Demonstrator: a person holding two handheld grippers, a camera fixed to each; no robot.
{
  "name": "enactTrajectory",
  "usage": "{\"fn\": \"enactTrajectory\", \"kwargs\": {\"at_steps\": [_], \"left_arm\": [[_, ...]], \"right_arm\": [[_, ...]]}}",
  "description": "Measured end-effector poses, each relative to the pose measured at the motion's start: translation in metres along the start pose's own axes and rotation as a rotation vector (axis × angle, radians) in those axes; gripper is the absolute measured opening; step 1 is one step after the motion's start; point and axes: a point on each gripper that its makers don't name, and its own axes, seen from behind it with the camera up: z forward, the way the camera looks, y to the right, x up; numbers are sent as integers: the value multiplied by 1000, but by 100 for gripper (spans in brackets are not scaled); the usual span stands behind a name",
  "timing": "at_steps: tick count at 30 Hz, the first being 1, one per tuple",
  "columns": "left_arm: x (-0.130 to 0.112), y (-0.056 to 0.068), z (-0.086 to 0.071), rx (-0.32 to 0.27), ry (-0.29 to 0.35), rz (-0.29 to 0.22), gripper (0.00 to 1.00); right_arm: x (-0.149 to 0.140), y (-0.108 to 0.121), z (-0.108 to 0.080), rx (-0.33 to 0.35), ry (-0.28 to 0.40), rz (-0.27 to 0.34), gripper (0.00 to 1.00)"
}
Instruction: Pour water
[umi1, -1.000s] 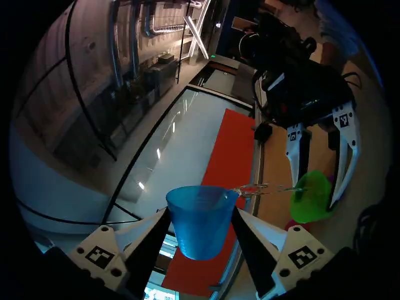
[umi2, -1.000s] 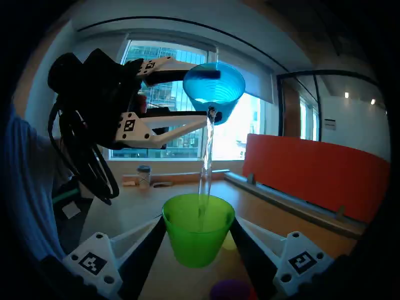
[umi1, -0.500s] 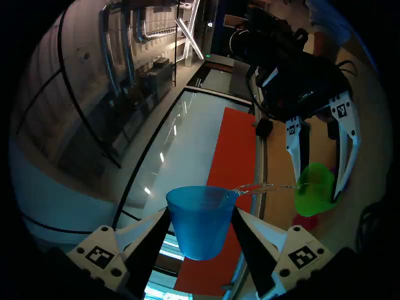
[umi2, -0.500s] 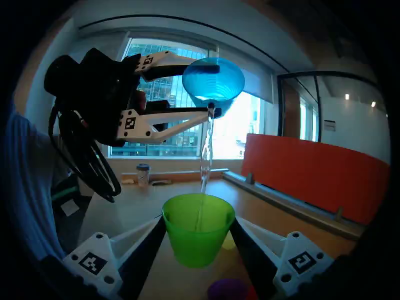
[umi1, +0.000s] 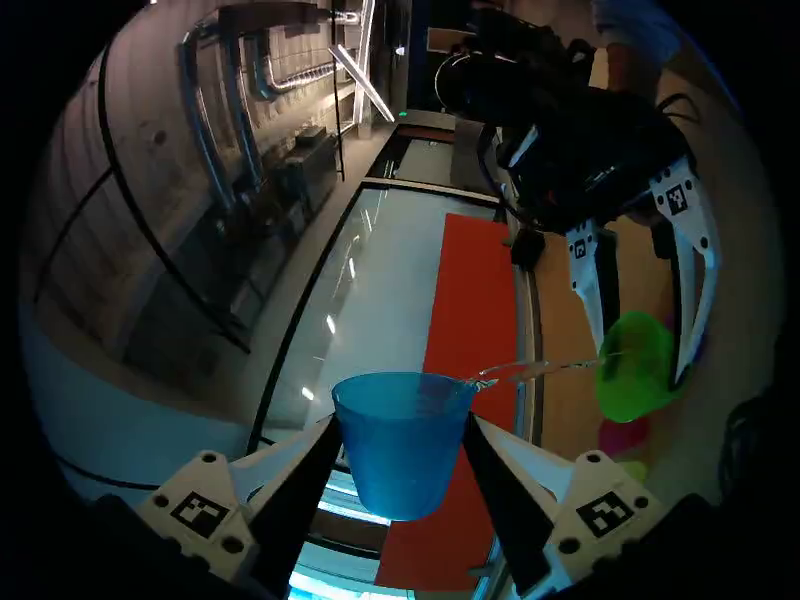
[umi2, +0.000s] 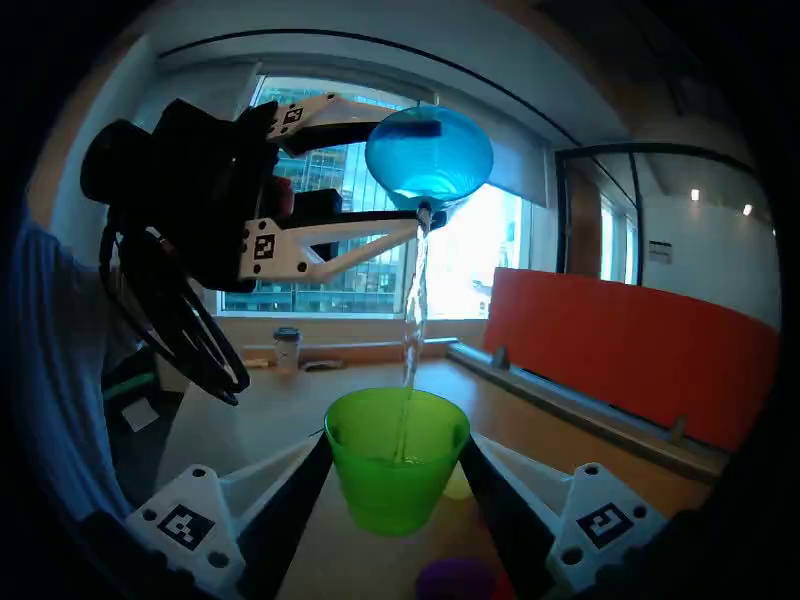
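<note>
Water (umi2: 412, 300) leaves blue cup (umi1: 403, 445) clamped in left gripper (umi1: 403, 425).

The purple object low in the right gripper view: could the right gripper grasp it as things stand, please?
Probably not: the right gripper is shut on the green cup, catching water from the blue cup, so its fingers are full.
</note>
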Motion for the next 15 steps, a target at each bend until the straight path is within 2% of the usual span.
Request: {"fn": "enactTrajectory", "kwargs": {"at_steps": [15], "left_arm": [[9, -1, -1, -2, 15, 91, 84]], "right_arm": [[1, 0, -1, -5, 4, -2, 90]]}}
